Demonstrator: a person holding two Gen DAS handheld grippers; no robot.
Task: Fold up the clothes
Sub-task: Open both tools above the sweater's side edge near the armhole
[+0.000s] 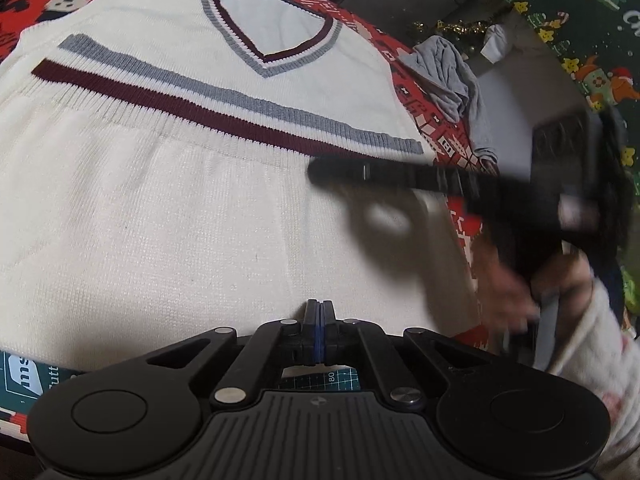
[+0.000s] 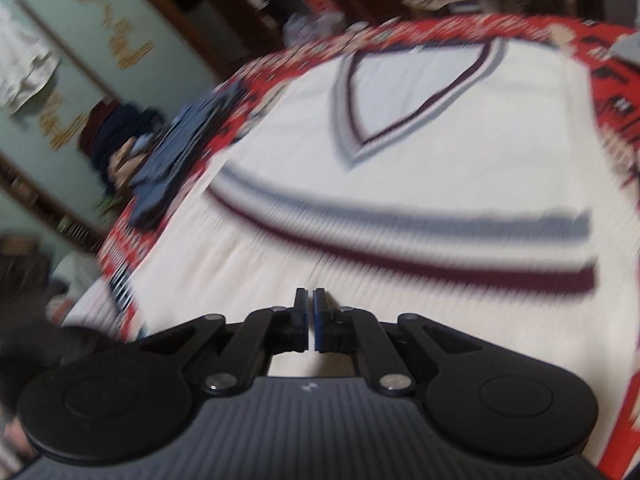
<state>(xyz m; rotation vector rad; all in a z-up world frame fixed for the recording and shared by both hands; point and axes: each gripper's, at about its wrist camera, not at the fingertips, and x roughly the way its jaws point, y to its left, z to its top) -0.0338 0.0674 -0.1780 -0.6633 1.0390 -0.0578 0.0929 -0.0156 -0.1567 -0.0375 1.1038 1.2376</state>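
A white knit V-neck vest point(image 1: 168, 208) lies flat on the red patterned tablecloth point(image 1: 436, 120), its grey and maroon striped ribbed hem folded up to just below the neckline. My left gripper point(image 1: 320, 308) is shut over the vest's near edge, with no cloth visibly between its pads. My right gripper point(image 1: 316, 172) shows blurred from the side, reaching in from the right above the striped hem's right end. In the right wrist view the same vest point(image 2: 400, 184) fills the table, and the right gripper point(image 2: 311, 296) hovers shut over its near plain part, holding nothing.
A person's hand point(image 1: 516, 280) and pale sleeve carry the right gripper. A crumpled grey garment point(image 1: 448, 76) hangs off the table's right edge, beside green Christmas-print cloth point(image 1: 580, 20). A green cutting mat point(image 1: 332, 378) lies under the near edge. Folded blue clothes point(image 2: 180, 152) sit at the table's left.
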